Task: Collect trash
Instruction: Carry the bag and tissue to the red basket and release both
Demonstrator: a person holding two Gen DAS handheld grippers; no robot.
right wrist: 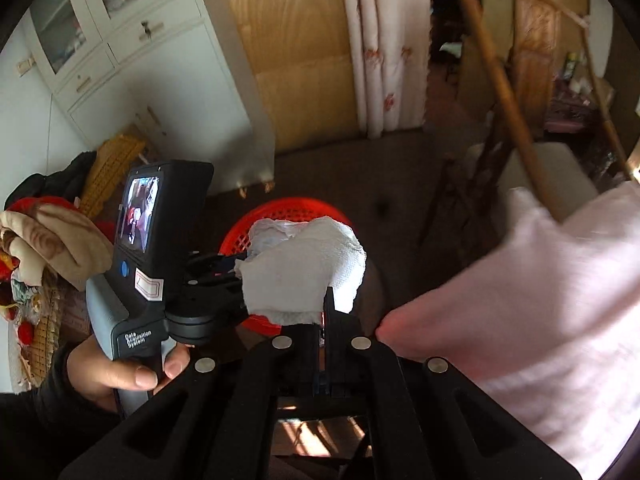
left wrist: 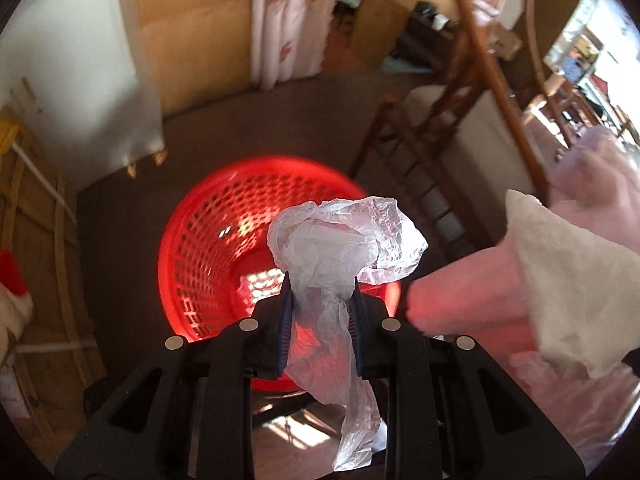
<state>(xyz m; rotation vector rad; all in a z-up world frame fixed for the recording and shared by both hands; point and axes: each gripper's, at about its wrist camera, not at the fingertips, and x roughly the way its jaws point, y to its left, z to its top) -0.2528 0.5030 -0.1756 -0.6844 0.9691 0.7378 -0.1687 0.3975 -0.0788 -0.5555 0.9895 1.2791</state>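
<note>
A red perforated plastic basket [left wrist: 216, 236] stands on the dark floor below both grippers; its rim also shows in the right wrist view [right wrist: 280, 210]. My left gripper [left wrist: 322, 300] is shut on a crumpled clear plastic bag [left wrist: 344, 240] and holds it above the basket's near rim. My right gripper [right wrist: 320, 312] is shut on a white paper towel [right wrist: 304, 272], held above the basket's right side. The towel also shows at the right of the left wrist view [left wrist: 572, 280]. The left gripper's body [right wrist: 160, 248] sits to the left of the towel.
A wooden chair [left wrist: 452, 132] with a pale seat stands right of the basket. A white cabinet [right wrist: 132, 64] and a pile of cloths [right wrist: 44, 240] are at the left. A pink cloth [right wrist: 540, 300] fills the right foreground. A curtain [right wrist: 384, 44] hangs behind.
</note>
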